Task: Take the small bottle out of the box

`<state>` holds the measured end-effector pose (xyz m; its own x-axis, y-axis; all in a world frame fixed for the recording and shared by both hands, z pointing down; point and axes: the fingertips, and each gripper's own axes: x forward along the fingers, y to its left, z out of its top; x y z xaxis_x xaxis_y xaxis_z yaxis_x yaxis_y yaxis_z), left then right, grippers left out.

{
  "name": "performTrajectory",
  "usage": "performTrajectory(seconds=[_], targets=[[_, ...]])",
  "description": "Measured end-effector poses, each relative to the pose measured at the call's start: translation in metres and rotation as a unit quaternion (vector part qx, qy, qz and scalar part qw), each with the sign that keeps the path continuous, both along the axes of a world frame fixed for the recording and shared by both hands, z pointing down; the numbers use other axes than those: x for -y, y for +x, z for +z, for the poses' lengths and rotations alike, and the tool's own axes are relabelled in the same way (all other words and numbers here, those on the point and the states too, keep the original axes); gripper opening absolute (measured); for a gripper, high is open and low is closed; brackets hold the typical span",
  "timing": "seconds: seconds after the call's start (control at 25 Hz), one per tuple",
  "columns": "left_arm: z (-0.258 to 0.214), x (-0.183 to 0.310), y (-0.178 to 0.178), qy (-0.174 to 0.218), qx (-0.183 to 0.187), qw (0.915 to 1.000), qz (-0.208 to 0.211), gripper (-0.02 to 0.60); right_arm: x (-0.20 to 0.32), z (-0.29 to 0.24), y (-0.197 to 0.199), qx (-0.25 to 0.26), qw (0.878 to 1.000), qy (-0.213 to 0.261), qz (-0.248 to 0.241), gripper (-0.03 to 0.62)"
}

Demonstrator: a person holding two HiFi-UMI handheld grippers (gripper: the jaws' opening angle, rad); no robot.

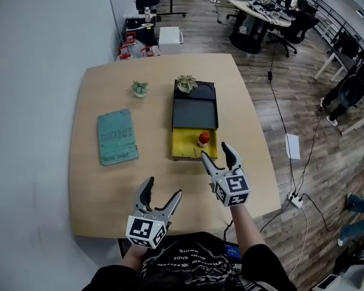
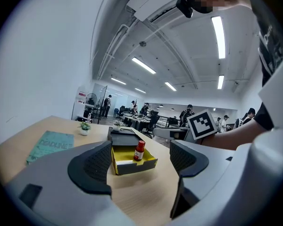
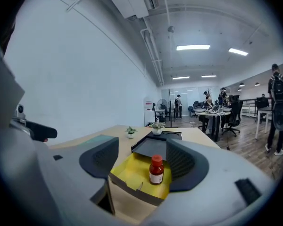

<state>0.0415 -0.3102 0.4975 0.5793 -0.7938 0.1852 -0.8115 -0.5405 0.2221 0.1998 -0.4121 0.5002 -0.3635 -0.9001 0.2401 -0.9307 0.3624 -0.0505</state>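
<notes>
While the small brown red-capped bottle (image 3: 156,169) stands upright in the open yellow cardboard box (image 3: 127,175), just ahead of my right claw (image 1: 215,151), nothing is lifted yet. My right claw's jaws gape empty, and so do those of my left claw (image 1: 164,187), which hangs further back.

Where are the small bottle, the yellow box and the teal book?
small bottle (image 3: 156,177), right gripper view, on its label.
yellow box (image 1: 183,144), head view, on its bare yellow floor.
teal book (image 1: 117,137), head view, middle of its cover.
</notes>
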Motion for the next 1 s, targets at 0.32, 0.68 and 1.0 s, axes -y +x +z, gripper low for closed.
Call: performTrajectory(seconds=[0.32, 0.68, 1.0], targets=[[-0.003, 0.006, -0.003, -0.004, -0.001, 0.9999, -0.013, 0.397, 0.042, 0.034, -0.001, -0.040, 0.998, -0.031, -0.032, 0.327], [0.008, 0.012, -0.004, -0.031, 0.001, 0.9991, -0.029, 0.397, 0.079, 0.079, -0.001, -0.052, 0.993, -0.083, -0.059, 0.321], [0.014, 0.019, -0.012, -0.045, 0.005, 0.9980, -0.045, 0.397, 0.091, 0.110, 0.000, -0.064, 0.989, -0.113, -0.067, 0.296]])
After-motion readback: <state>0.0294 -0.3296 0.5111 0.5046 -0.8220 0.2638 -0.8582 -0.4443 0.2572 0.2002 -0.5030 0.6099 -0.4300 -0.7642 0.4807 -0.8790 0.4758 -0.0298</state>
